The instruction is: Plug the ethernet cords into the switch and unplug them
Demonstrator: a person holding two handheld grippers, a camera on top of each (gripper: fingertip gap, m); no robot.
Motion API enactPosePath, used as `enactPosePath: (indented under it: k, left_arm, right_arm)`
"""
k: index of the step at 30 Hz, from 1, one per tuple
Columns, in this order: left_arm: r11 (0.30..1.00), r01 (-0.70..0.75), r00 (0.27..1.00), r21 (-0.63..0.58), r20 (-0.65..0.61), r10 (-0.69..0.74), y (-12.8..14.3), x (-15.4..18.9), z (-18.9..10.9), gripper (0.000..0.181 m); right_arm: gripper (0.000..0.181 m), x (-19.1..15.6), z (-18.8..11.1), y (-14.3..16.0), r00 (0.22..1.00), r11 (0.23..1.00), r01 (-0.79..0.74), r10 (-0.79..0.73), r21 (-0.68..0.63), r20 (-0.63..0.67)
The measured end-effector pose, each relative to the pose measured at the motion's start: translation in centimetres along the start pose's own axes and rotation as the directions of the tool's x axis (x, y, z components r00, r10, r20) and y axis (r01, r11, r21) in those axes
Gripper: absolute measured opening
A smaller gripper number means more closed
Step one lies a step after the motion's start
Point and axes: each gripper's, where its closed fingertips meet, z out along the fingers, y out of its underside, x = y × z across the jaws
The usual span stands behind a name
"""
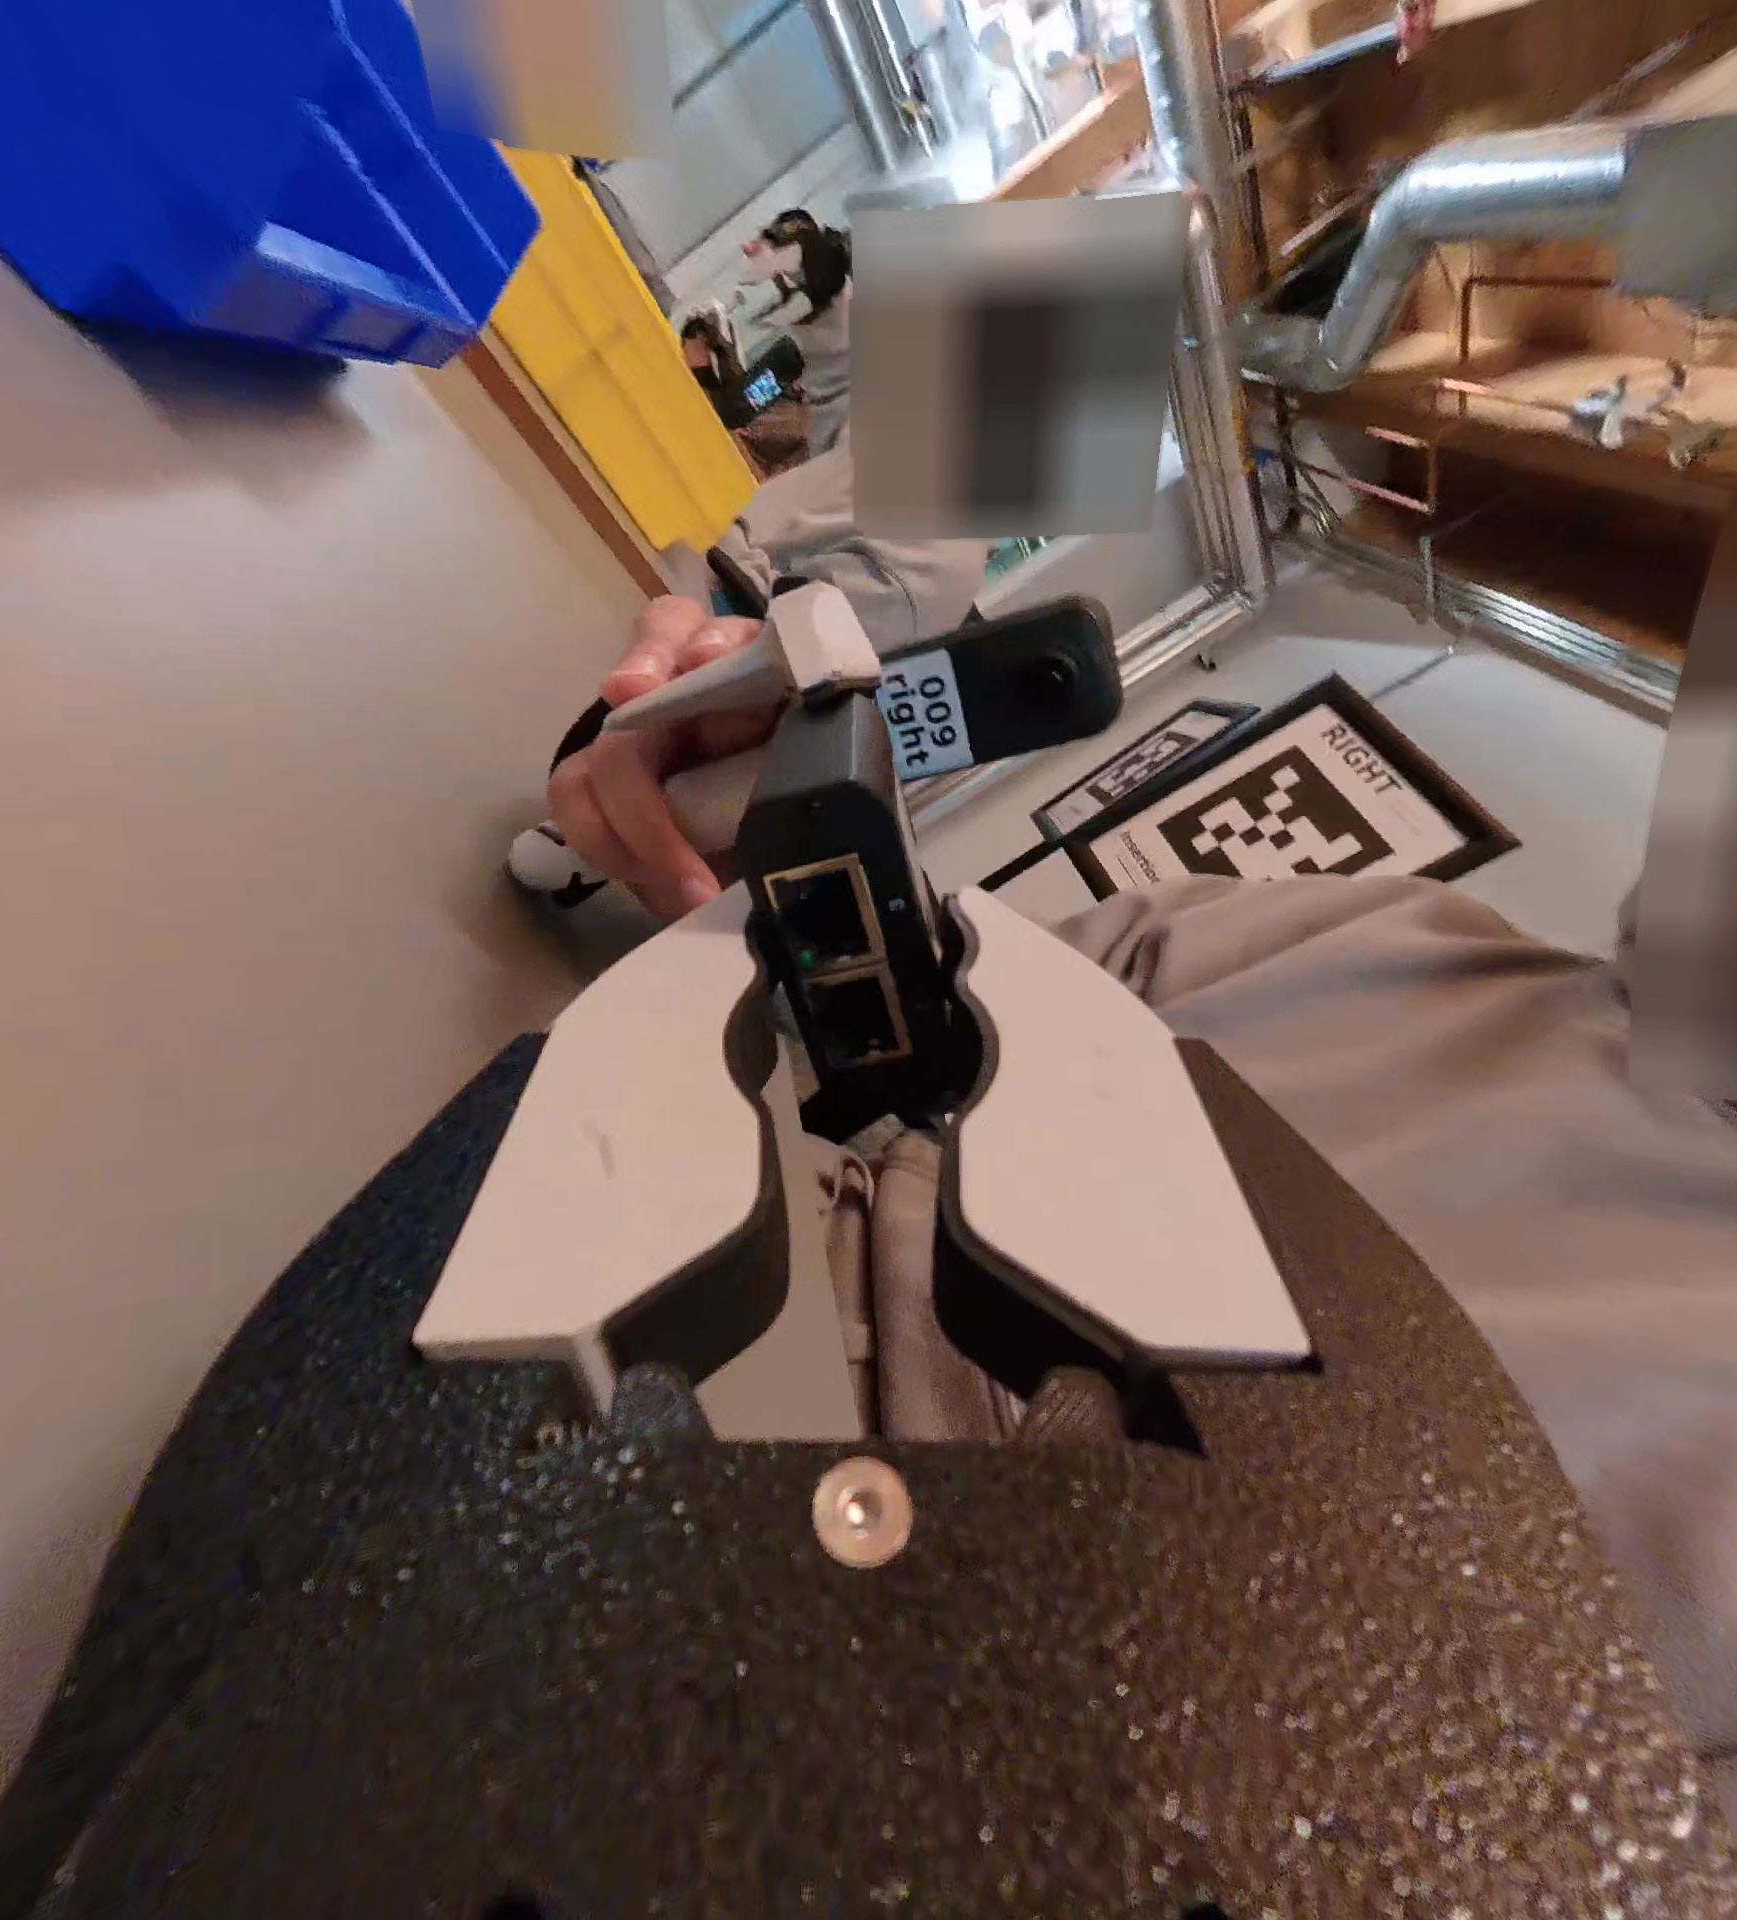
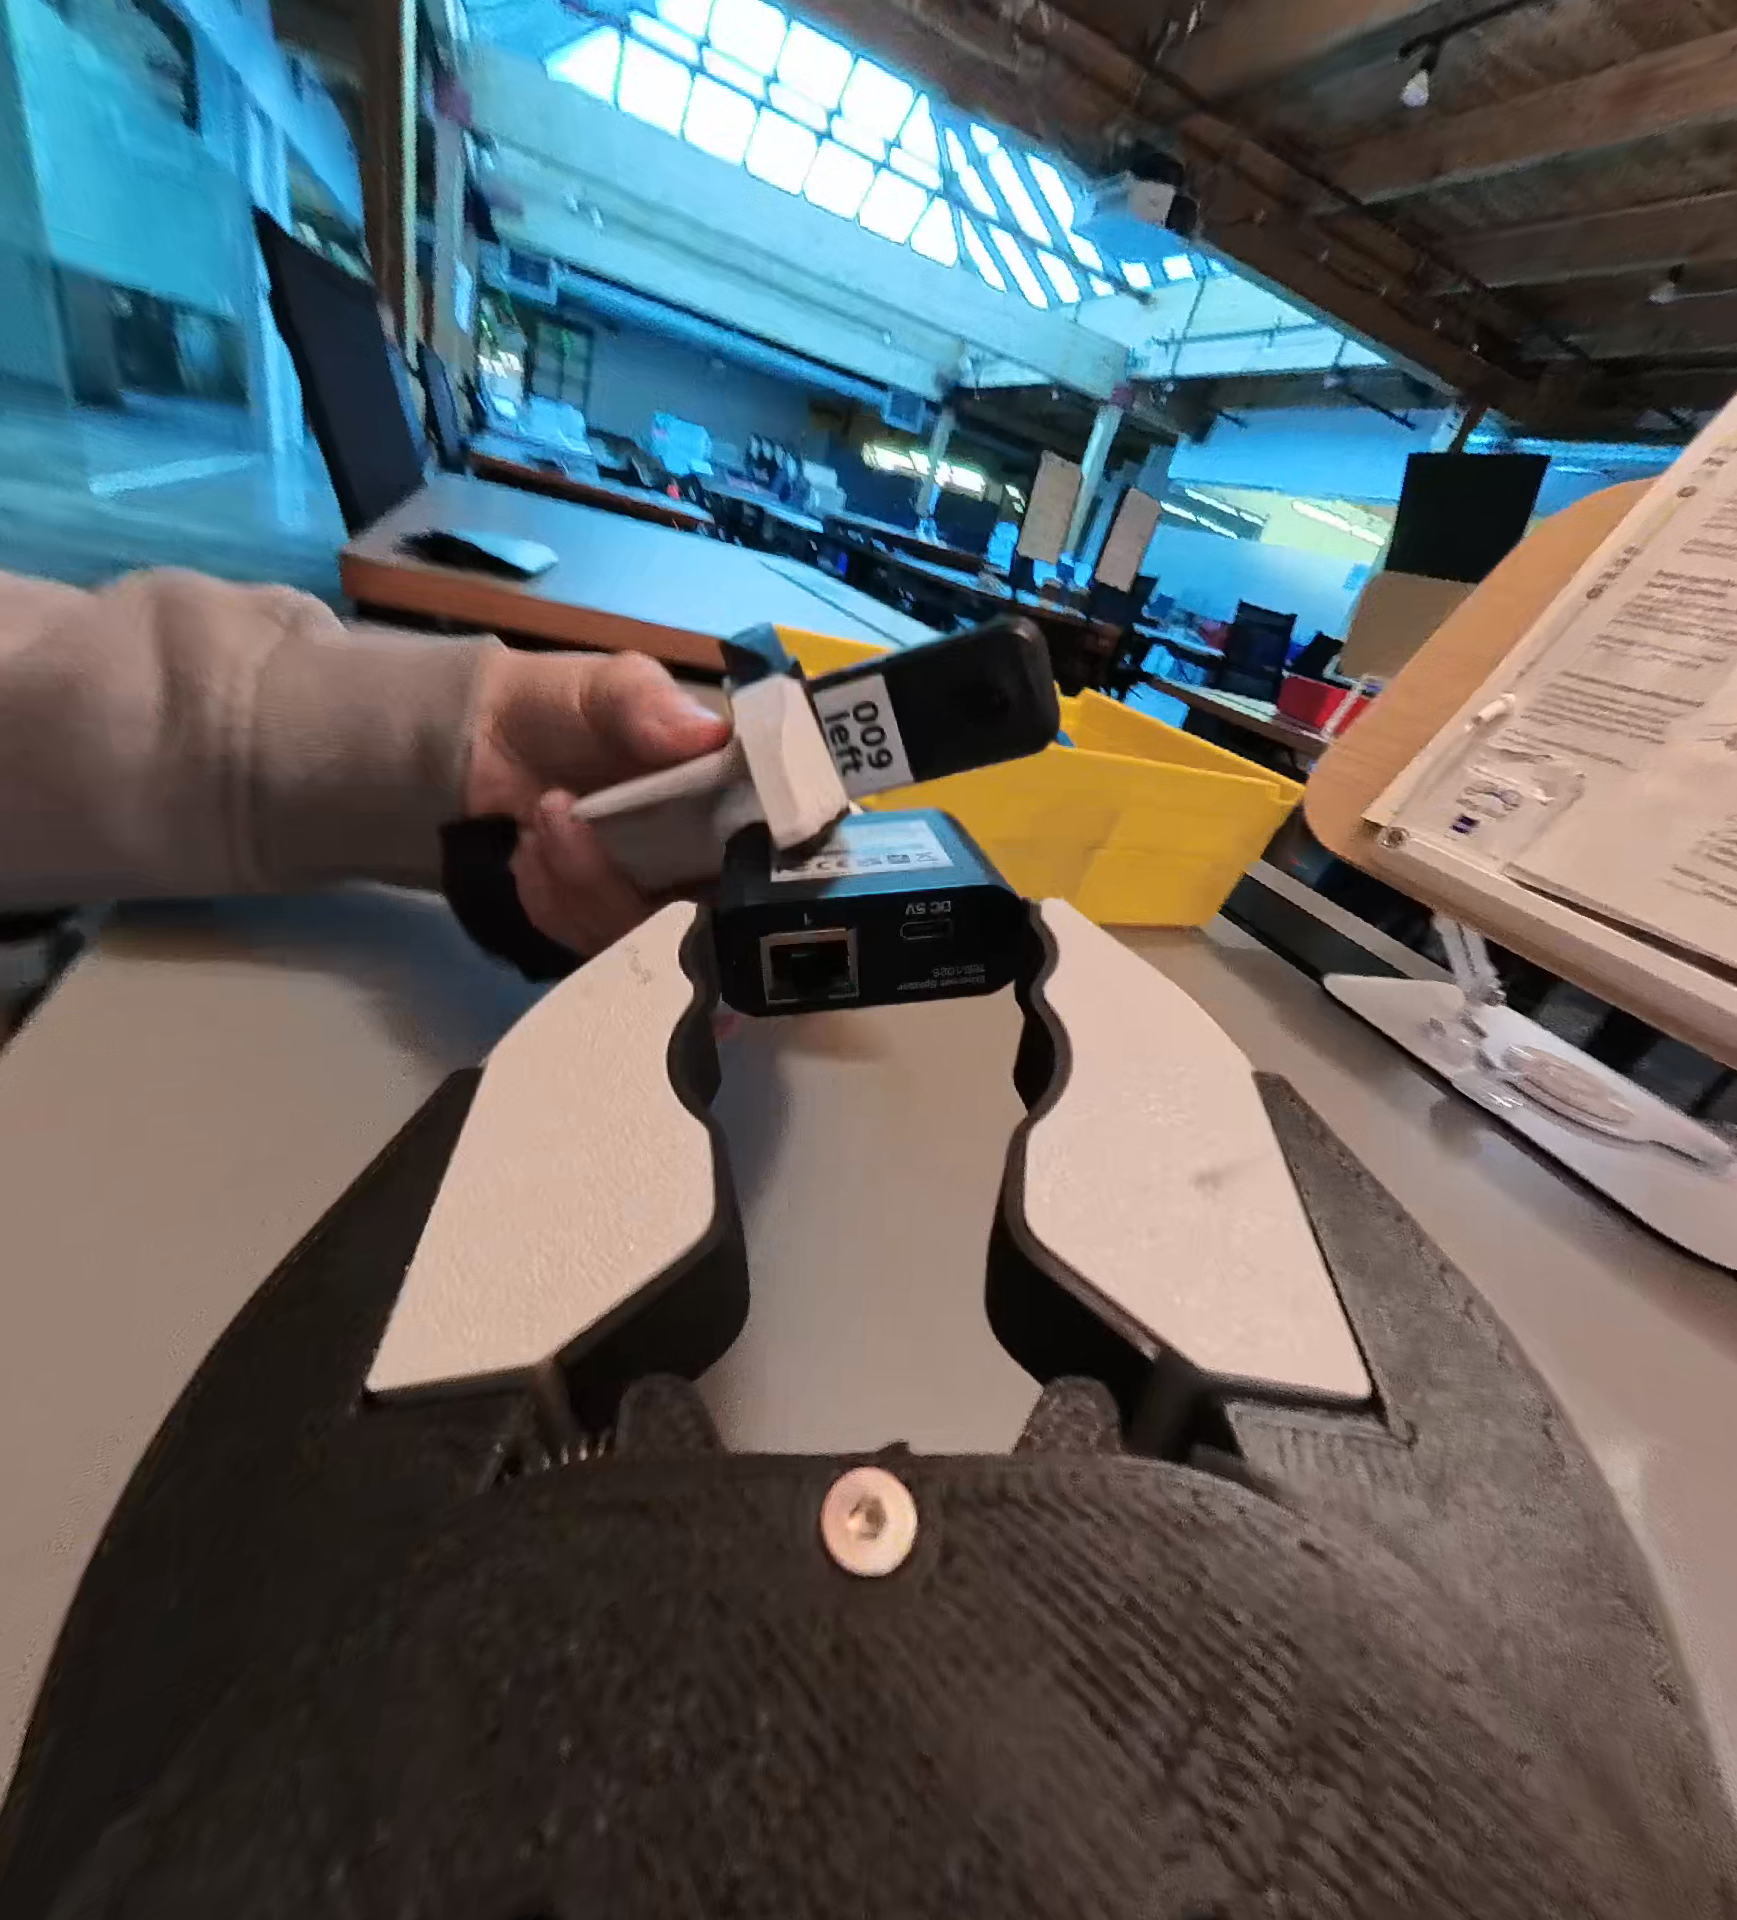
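Note:
A small black switch is held in the air between both grippers. In the left wrist view its two-port end faces me, both ports empty, a green light in the upper one. My left gripper is shut on its flat faces. The right gripper's white finger and a hand hold its far end. In the right wrist view the switch shows its single empty port, and my right gripper is shut on its narrow sides. The left gripper's finger clamps it from behind. No ethernet cord is in view.
A pale table lies below, with a yellow bin behind the switch and a document stand at the right. A blue bin and a yellow bin show at the left. Framed marker sheets lie beyond. Both grippers' tips are close together, under 4 cm apart.

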Motion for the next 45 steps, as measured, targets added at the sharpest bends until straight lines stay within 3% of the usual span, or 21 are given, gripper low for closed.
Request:
enactPosePath:
  k: [7,16,28,32,38,45]
  left_arm:
    - [0.996,0.088,0.995,0.010,0.051,-0.088,0.0,-0.6,0.5,0.024]
    - [0.997,0.068,0.975,-0.036,0.213,-0.059,0.4,-1.0,1.0,0.023]
    - [0.996,0.084,0.980,0.006,0.179,-0.084,-0.1,-0.5,1.1,0.023]
    - [0.996,0.086,0.977,0.026,0.195,-0.090,-0.3,-1.0,1.0,0.024]
    - [0.993,0.092,0.981,0.079,0.162,-0.104,-1.0,-0.8,1.3,0.026]
    - [0.996,-0.045,0.970,0.076,0.242,0.025,-1.6,-1.0,1.2,0.033]
  right_arm:
    - [0.056,0.3,-0.3,0.3,0.999,0.999,0.042,-0.042,-0.015,0.000]
    - [0.061,-0.1,0.2,1.1,0.995,0.992,0.102,-0.103,-0.072,-0.010]
    - [0.061,0.0,0.2,1.1,0.997,0.994,0.069,-0.070,-0.081,-0.013]
    - [0.061,0.2,0.3,1.7,0.999,0.991,0.034,-0.038,-0.131,-0.026]
    - [0.062,0.6,0.1,1.2,0.998,0.994,-0.048,0.045,-0.099,-0.032]
    - [0.062,0.8,-0.1,0.9,0.988,0.986,-0.154,0.155,-0.071,0.013]
